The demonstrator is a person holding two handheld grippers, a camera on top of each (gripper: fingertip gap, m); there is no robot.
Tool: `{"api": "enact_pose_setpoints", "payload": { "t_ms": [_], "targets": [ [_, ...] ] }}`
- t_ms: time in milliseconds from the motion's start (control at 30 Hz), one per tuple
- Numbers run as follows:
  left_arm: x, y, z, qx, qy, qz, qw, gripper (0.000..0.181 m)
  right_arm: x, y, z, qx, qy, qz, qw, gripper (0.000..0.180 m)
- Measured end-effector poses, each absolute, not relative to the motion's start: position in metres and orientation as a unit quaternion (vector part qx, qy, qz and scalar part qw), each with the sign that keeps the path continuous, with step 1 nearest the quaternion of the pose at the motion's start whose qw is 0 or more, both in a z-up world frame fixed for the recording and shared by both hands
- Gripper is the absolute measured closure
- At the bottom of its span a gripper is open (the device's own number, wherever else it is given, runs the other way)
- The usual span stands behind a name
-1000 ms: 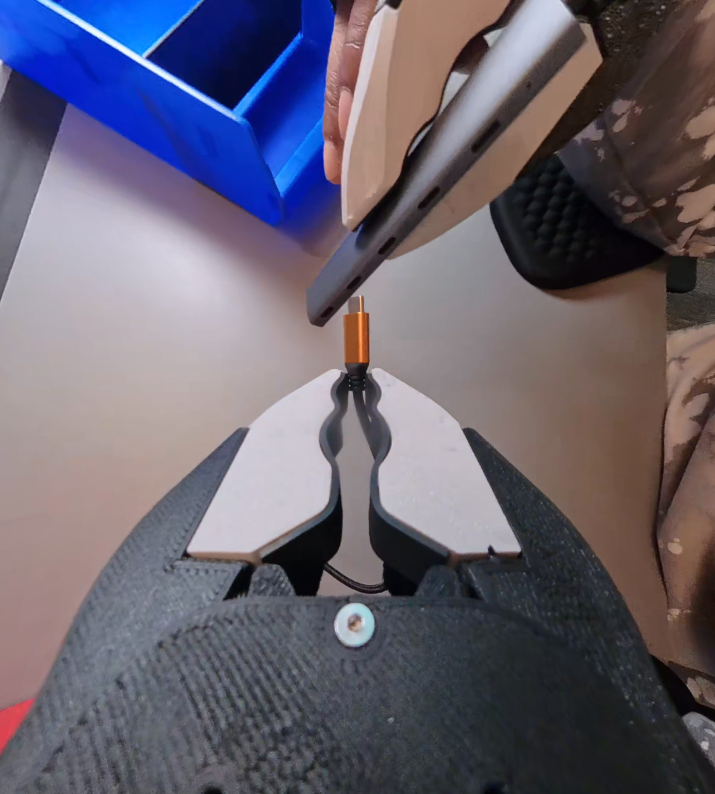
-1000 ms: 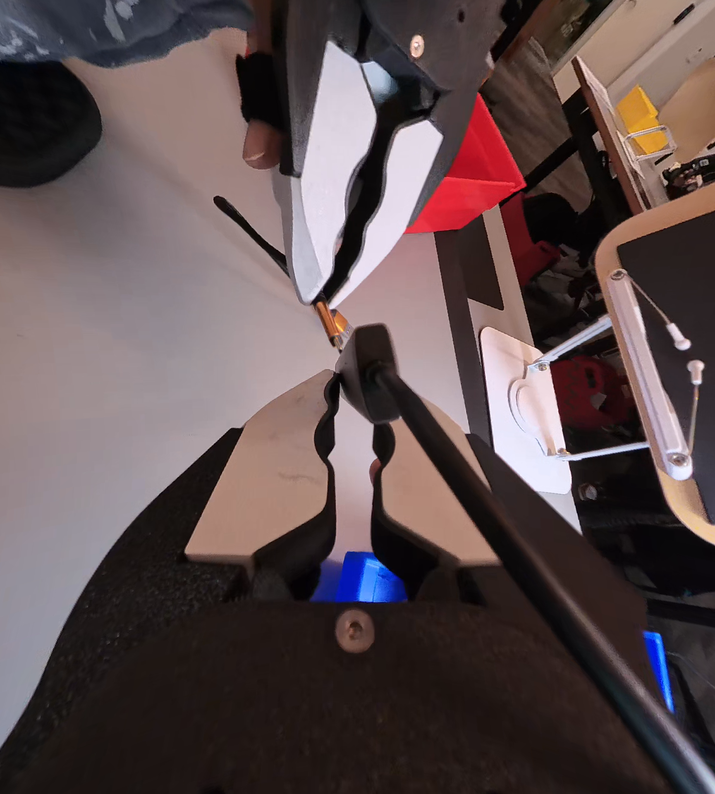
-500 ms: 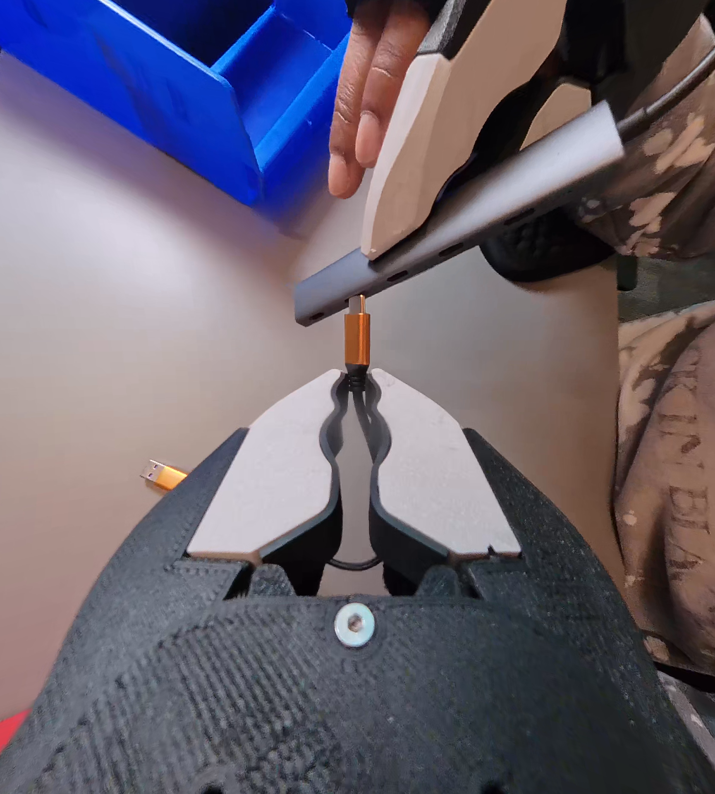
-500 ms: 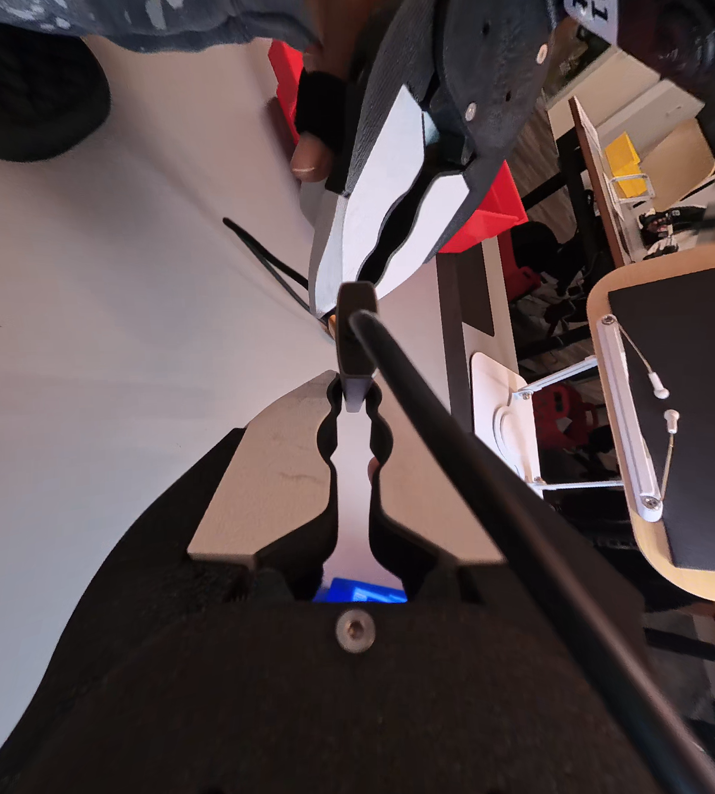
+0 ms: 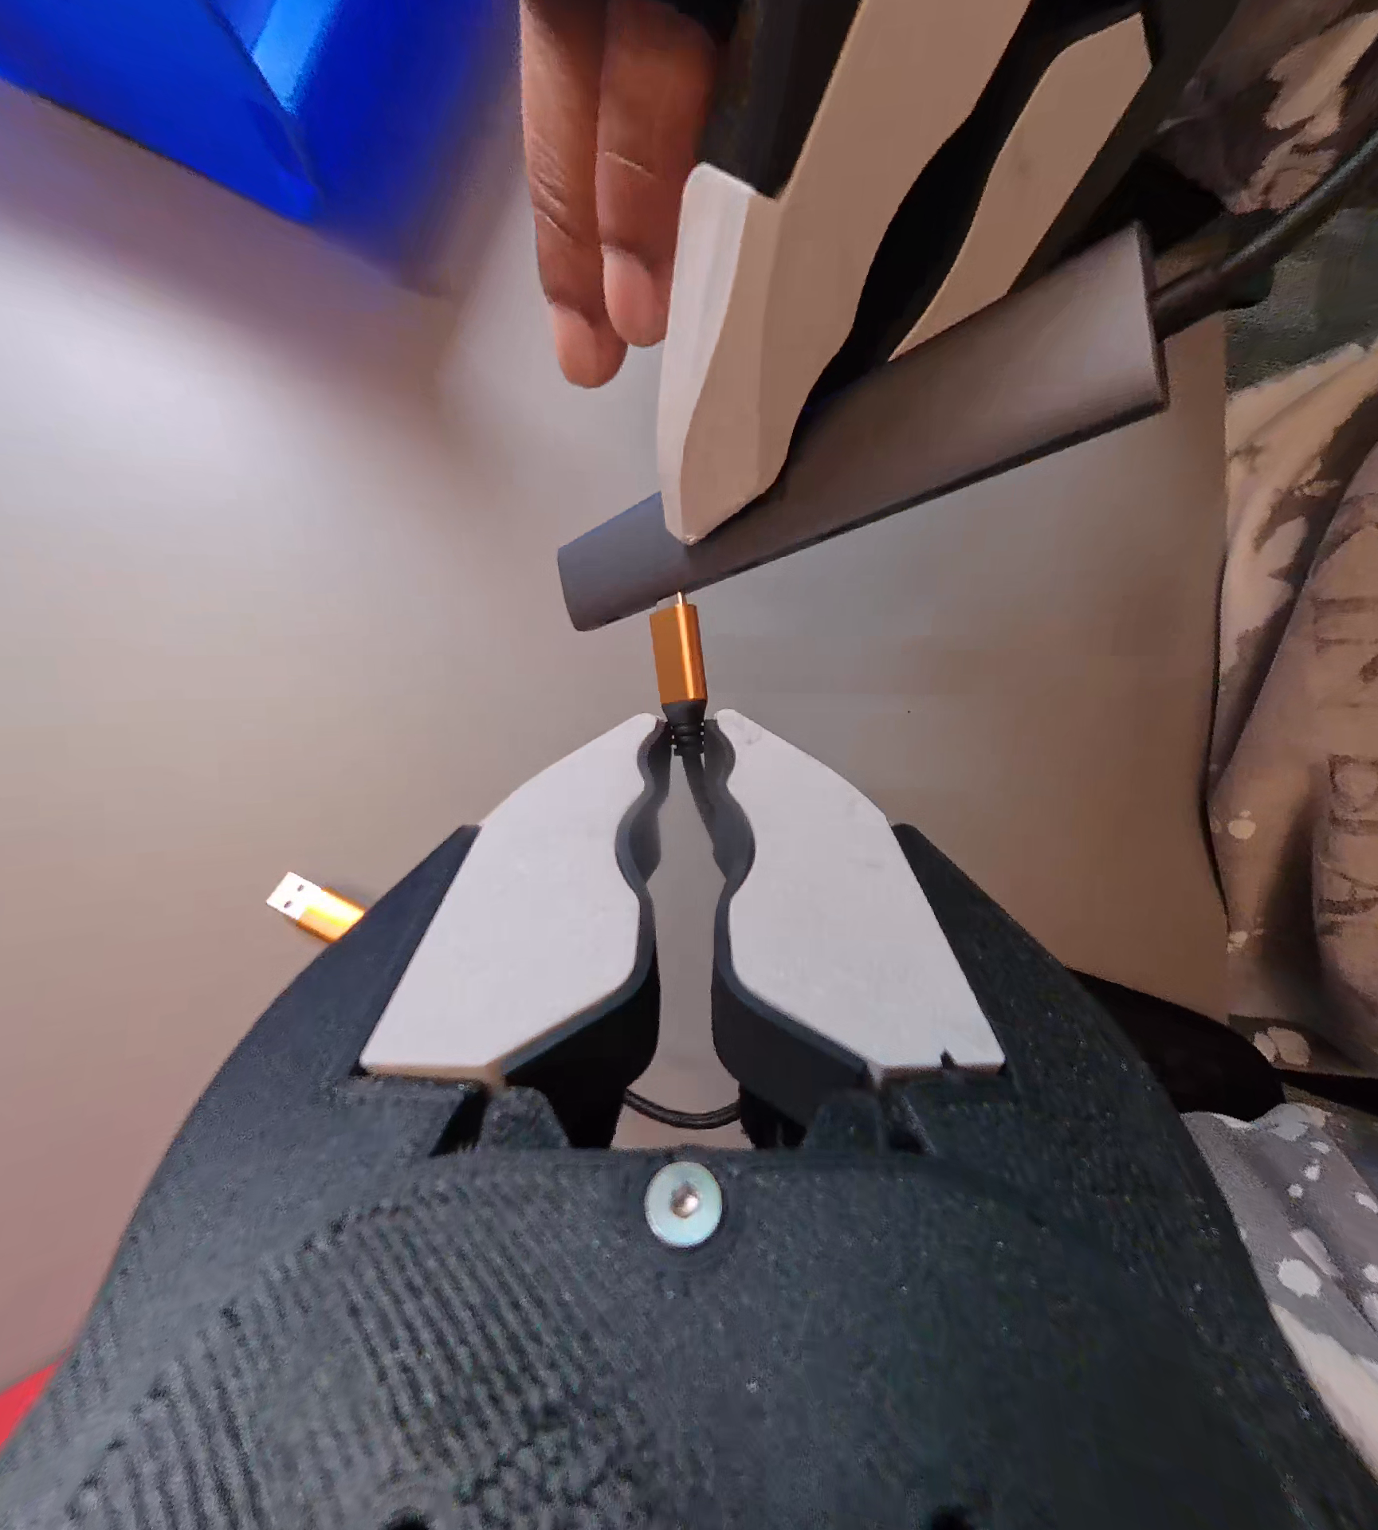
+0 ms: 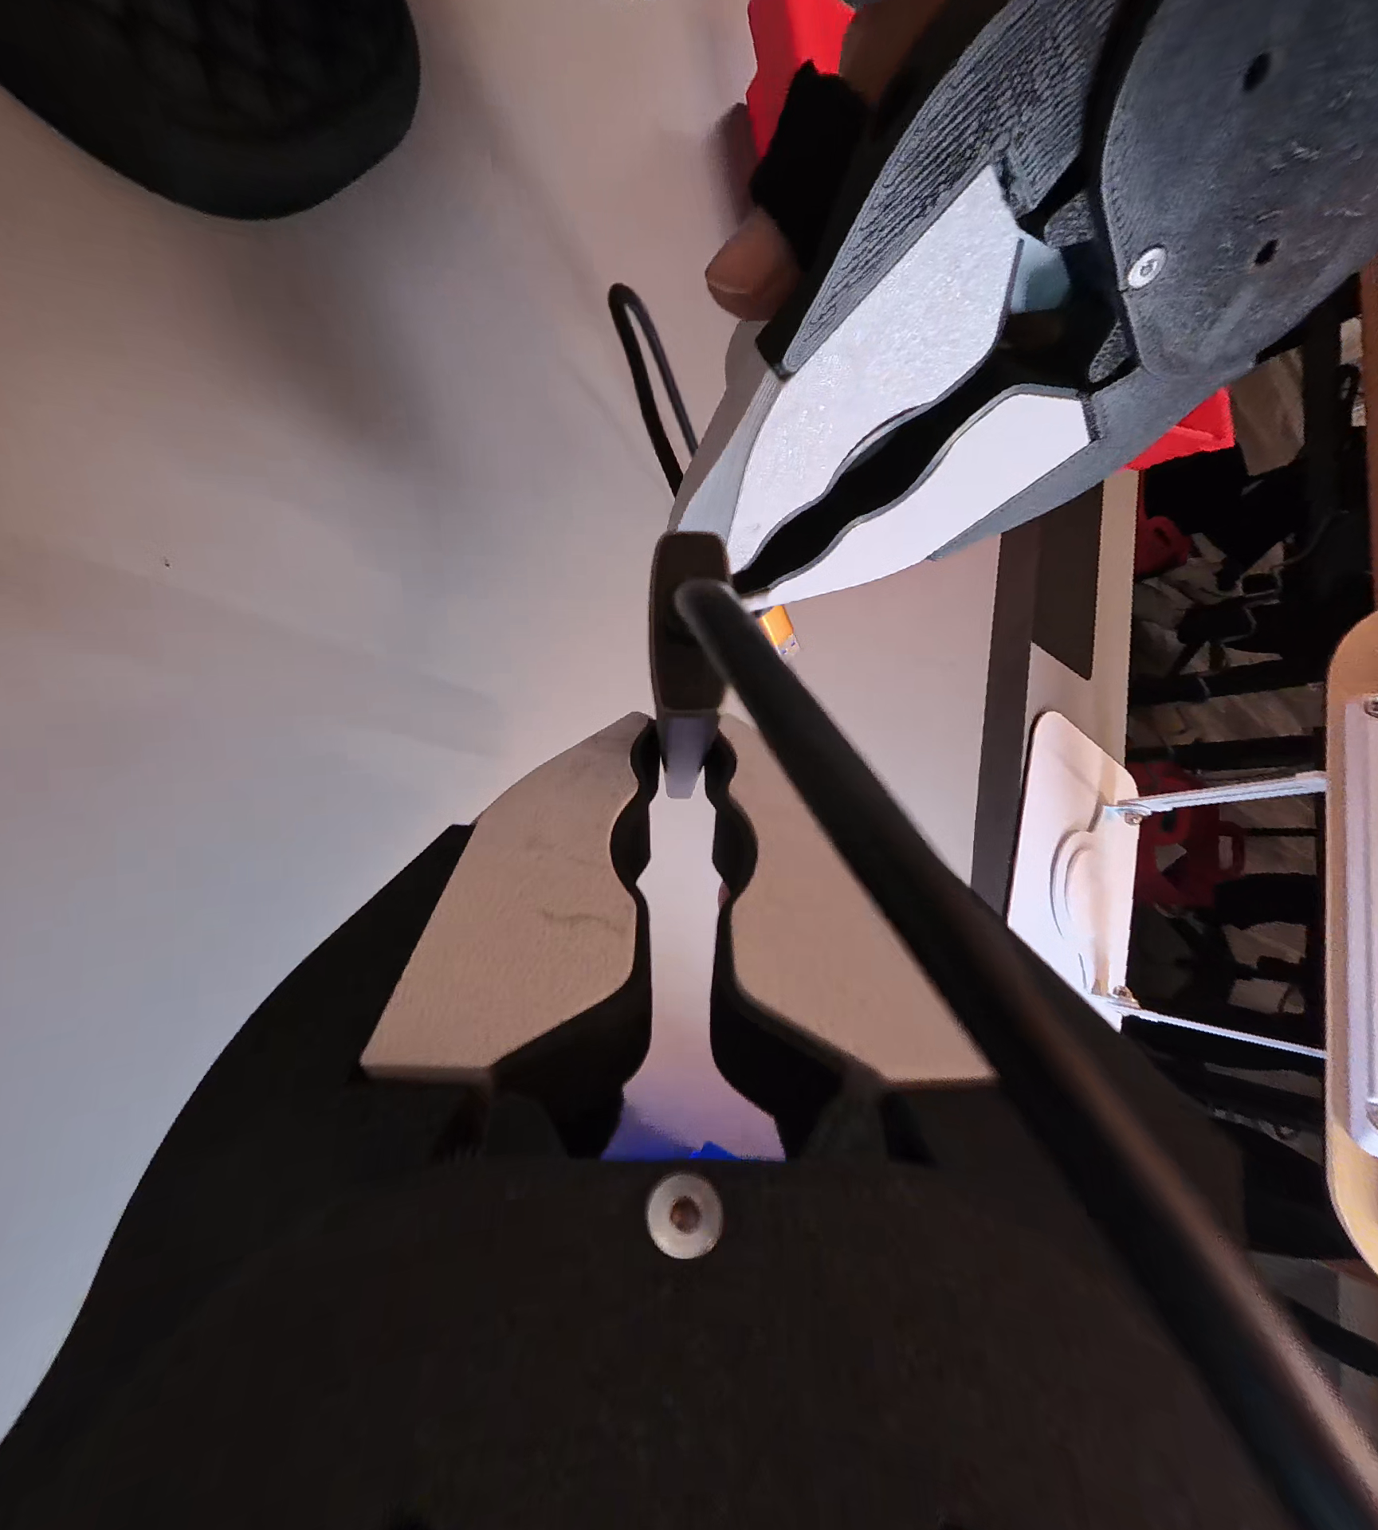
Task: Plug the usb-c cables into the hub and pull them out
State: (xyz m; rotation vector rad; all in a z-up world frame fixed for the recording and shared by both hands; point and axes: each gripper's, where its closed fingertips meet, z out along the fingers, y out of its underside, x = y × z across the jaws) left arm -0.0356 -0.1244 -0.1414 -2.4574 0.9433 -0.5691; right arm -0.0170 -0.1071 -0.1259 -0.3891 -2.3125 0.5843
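The left gripper [image 5: 687, 728] has its fingers clenched on the orange usb-c plug [image 5: 678, 655], whose tip meets the lower edge of the grey hub [image 5: 900, 488]. The right gripper [image 6: 684, 739] grips that hub above the bare tabletop [image 5: 197, 596]. A blue bin [image 5: 197, 91] sits well apart.

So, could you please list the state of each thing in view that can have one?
left gripper: shut on the USB-C cable, just behind its plug.
USB-C cable: orange plug upright, metal tip at the hub's edge, not fully seated.
right gripper: shut on the hub.
hub: held tilted above the table.
USB-A plug: loose, lying on the table.
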Motion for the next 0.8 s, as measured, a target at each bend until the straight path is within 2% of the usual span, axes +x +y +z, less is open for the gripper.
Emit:
{"api": "enact_pose_setpoints", "payload": {
  "t_ms": [33,367,533,700,800],
  "targets": [
    [-0.035,-0.124,-0.141,-0.884,0.346,-0.214,0.229,0.173,-0.017,-0.107,-0.126,-0.15,-0.893,0.231,0.355,0.171],
    [-0.03,-0.112,-0.099,-0.805,0.336,-0.328,0.363,0.173,-0.017,-0.103,-0.077,-0.196,-0.812,0.402,0.375,0.17],
    [-0.026,-0.113,-0.078,-0.772,0.327,-0.372,0.399,0.172,-0.014,-0.101,-0.071,-0.214,-0.801,0.431,0.356,0.169],
    [-0.023,-0.107,-0.076,-0.776,0.324,-0.354,0.41,0.172,-0.013,-0.097,-0.076,-0.225,-0.806,0.425,0.344,0.17],
    [-0.025,-0.1,-0.068,-0.782,0.314,-0.315,0.436,0.173,-0.014,-0.092,-0.067,-0.24,-0.78,0.47,0.336,0.17]
  ]
}}
